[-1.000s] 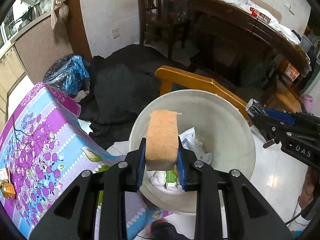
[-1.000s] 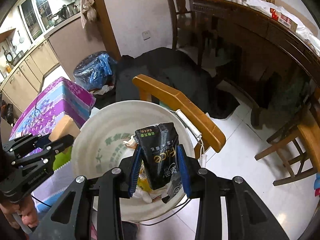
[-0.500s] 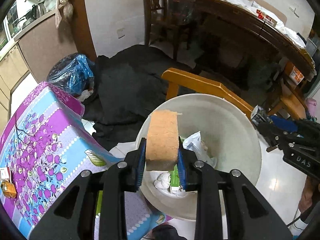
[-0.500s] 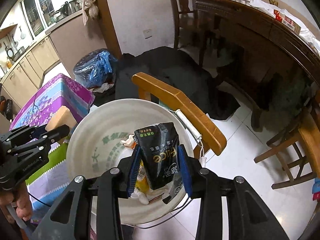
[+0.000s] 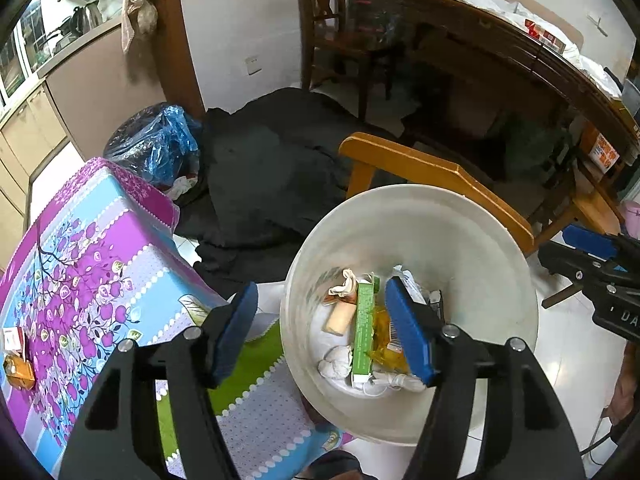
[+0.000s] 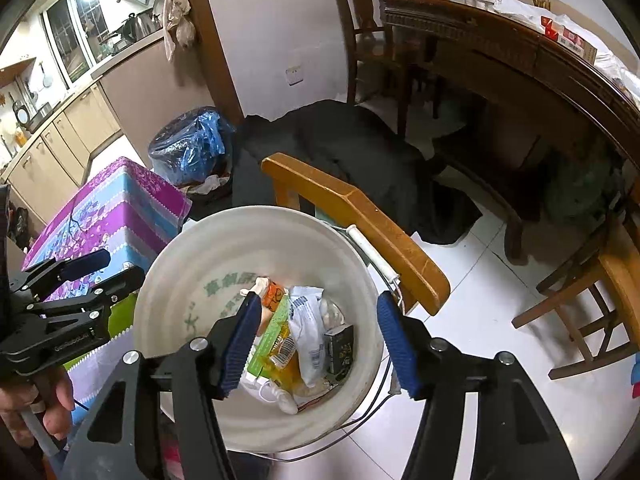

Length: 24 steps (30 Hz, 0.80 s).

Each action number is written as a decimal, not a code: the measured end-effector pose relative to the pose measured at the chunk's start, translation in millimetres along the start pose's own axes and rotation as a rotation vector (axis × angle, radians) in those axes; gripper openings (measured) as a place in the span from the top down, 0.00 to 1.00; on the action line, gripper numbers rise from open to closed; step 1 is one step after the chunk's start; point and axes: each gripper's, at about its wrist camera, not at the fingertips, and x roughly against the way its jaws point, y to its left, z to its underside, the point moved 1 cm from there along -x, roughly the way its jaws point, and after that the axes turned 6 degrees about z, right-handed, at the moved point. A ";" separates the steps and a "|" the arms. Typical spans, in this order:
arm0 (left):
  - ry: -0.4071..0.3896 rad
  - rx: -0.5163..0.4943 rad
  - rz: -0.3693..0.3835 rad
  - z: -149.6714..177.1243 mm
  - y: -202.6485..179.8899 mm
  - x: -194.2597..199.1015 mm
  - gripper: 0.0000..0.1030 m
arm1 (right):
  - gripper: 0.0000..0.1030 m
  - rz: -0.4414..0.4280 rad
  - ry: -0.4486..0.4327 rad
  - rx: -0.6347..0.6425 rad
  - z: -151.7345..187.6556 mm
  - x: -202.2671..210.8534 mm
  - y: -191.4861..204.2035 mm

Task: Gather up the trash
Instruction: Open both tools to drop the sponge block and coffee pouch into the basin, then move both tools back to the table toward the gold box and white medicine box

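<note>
A white bucket [image 5: 400, 194] [image 6: 256, 212] stands on the floor below both grippers, with several bits of trash in it. A tan sponge [image 5: 340, 318] lies in it beside a green box [image 5: 364, 328]. A black coffee packet [image 6: 340, 346] rests among white wrappers. My left gripper [image 5: 324, 332] hangs over the bucket's left rim. Its jaws are opening with nothing between them. My right gripper [image 6: 320, 340] hangs over the bucket's middle. Its jaws are opening too and hold nothing. Each gripper shows in the other's view: the left gripper [image 6: 72, 280], the right gripper [image 5: 592, 276].
A wooden chair back [image 5: 432, 172] [image 6: 352, 220] stands just behind the bucket. To the left is a table with a purple floral cloth [image 5: 80, 260] and small packets [image 5: 18, 368] on it. Farther off are a blue-bagged bin [image 5: 160, 144], black cloth [image 5: 272, 168] and a dark wooden table [image 5: 520, 52].
Both grippers have opened. The sponge has dropped from the left one into the bucket. The black packet has dropped from the right one into the bucket.
</note>
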 end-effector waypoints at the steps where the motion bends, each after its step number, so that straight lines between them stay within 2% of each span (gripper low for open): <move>1: 0.000 0.000 0.001 0.0 0.7 0.1 0.38 | 0.41 -0.001 -0.001 -0.001 0.6 -0.2 -0.2; 8: -0.008 -0.007 0.007 1.5 0.5 5.7 0.38 | 0.41 -0.006 -0.008 -0.001 1.2 3.1 0.4; 10: -0.021 -0.005 0.000 5.6 2.3 12.6 0.38 | 0.40 0.002 -0.079 0.016 3.1 18.9 6.2; 11: -0.047 -0.005 -0.001 13.1 7.2 22.6 0.36 | 0.39 -0.010 -0.150 0.043 8.9 36.4 15.1; 13: -0.096 -0.013 0.000 31.6 18.9 41.0 0.29 | 0.23 -0.066 -0.297 0.088 34.3 70.6 35.7; 15: -0.130 -0.021 -0.026 55.0 38.5 58.0 0.27 | 0.20 -0.111 -0.380 0.120 65.4 88.4 55.4; 17: -0.146 0.021 -0.080 84.5 78.6 75.0 0.27 | 0.20 -0.159 -0.431 0.144 98.5 96.1 75.2; 20: -0.164 0.133 -0.149 123.1 149.6 102.2 0.27 | 0.20 -0.258 -0.444 0.194 141.1 92.1 112.8; 24: -0.177 0.313 -0.257 170.1 254.2 144.3 0.27 | 0.20 -0.401 -0.395 0.347 160.3 80.9 185.8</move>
